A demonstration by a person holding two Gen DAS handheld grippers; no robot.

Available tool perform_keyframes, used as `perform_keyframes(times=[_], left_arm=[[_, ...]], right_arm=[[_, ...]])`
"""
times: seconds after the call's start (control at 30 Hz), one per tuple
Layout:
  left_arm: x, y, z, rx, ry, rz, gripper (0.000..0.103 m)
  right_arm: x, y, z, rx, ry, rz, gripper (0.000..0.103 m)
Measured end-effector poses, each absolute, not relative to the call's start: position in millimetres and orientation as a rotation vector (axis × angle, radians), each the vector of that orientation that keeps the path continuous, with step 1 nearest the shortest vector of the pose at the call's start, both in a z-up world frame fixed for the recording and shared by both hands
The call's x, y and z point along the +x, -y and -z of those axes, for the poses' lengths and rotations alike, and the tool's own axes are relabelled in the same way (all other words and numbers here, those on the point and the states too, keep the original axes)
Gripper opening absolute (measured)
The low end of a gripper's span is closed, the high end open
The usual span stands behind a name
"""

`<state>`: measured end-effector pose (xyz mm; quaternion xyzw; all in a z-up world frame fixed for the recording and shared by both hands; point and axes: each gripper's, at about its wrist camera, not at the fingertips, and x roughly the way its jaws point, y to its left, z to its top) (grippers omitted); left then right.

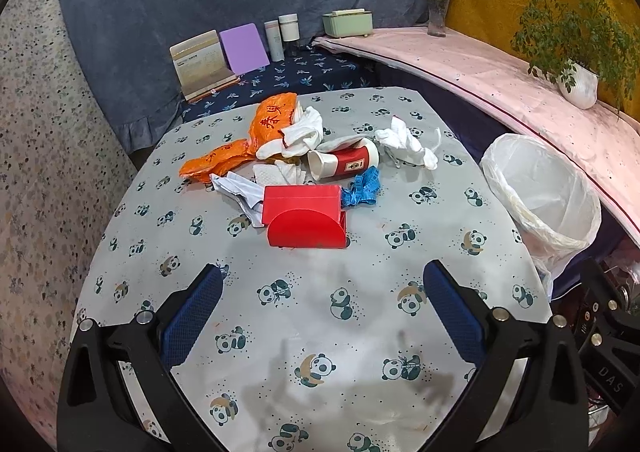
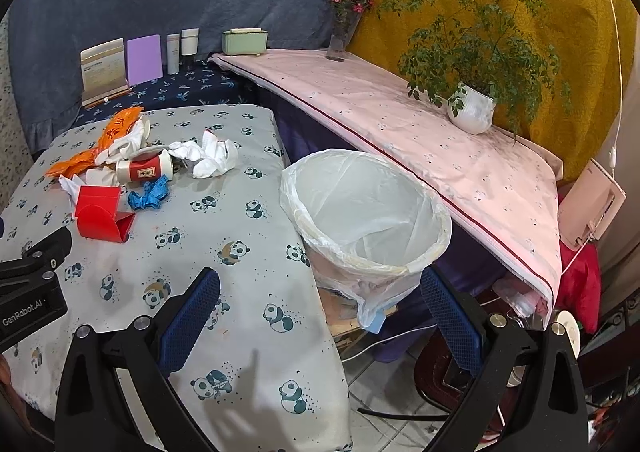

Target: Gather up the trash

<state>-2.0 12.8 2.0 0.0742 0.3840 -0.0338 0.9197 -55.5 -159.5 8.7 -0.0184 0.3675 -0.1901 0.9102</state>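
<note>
Both hand-held grippers, left hand-held gripper (image 1: pixel 322 316) and right hand-held gripper (image 2: pixel 320 316), are held wide apart and empty; nothing is yet collected (bin (image 2: pixel 436 219) looks empty beside the tabletop (image 1: pixel 360 272)); trash pile (image 1: pixel 304 159) remains mid-tabletop.

We see a potted plant (image 2: pixel 472 113) and a flower vase (image 2: pixel 341 37) standing well apart on the pink shelf (image 2: pixel 400 123).

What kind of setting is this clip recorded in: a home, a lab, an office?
Most likely a home room, dressed up for recording. A table under a panda-print cloth carries the litter, a bag-lined bin stands beside it, and a cloth-draped ledge holds a potted plant and a flower vase.
</note>
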Motion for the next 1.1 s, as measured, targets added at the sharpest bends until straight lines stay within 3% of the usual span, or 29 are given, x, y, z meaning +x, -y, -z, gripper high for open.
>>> perform_keyframes(times=[1.1], left_arm=[[-4.5, -12.3, -4.8, 0.154, -0.773, 0.06, 0.096]], right_arm=[[-57.5, 158.5, -11.5, -0.027, -0.745, 0.372, 0.096]])
